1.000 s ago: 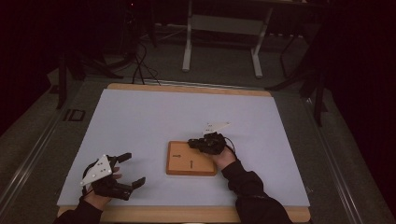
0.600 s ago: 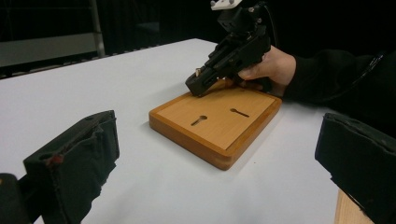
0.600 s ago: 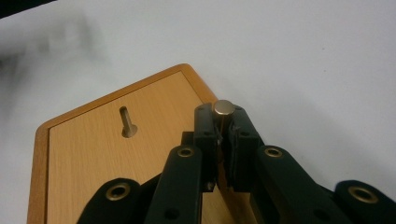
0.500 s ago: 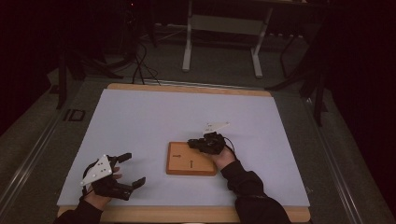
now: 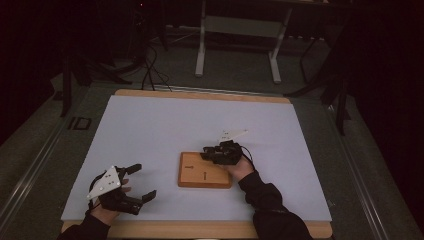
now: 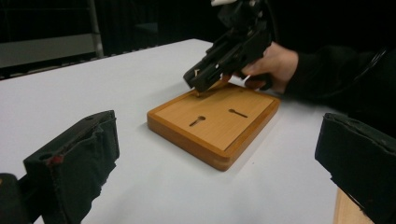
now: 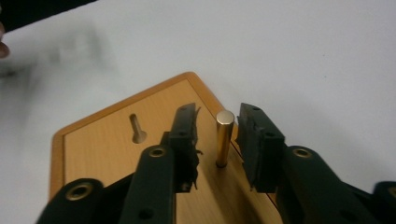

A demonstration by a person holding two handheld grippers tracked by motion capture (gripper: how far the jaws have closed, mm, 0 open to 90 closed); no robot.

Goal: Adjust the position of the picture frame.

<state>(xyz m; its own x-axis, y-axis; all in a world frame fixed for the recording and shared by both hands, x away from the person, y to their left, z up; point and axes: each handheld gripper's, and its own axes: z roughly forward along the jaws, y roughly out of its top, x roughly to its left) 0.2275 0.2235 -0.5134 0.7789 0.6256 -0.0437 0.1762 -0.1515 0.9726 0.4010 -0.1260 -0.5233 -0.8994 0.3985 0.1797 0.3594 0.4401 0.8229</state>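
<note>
- A slim, polished brass-coloured metal pin (image 7: 224, 138) stands upright on the flat rectangular wooden board (image 7: 98, 154), near one corner, with its foot on the board's surface. Whether the foot sits in a hole cannot be told.
- The right gripper (image 7: 217, 145) straddles the pin with its black jaws a little apart. There is a visible gap on each side, so it holds nothing yet.
- In the high view the right gripper (image 5: 220, 153) is over the far right part of the board (image 5: 205, 171), on the white table cover (image 5: 165, 125).
- The left gripper (image 5: 131, 181) rests near the front left of the table, well apart from the board, with its jaws spread wide and nothing between them.
- The pin looks rigid, light and smooth, so it would likely slip between the pads if pinched loosely or off-centre.
- The best hold seems to be on the upper half of the shaft, with the pads square to it and the pull kept along its axis.
- The board has two keyhole-shaped slots (image 6: 197, 121) and looks light enough to shift if the pin drags sideways.
</note>
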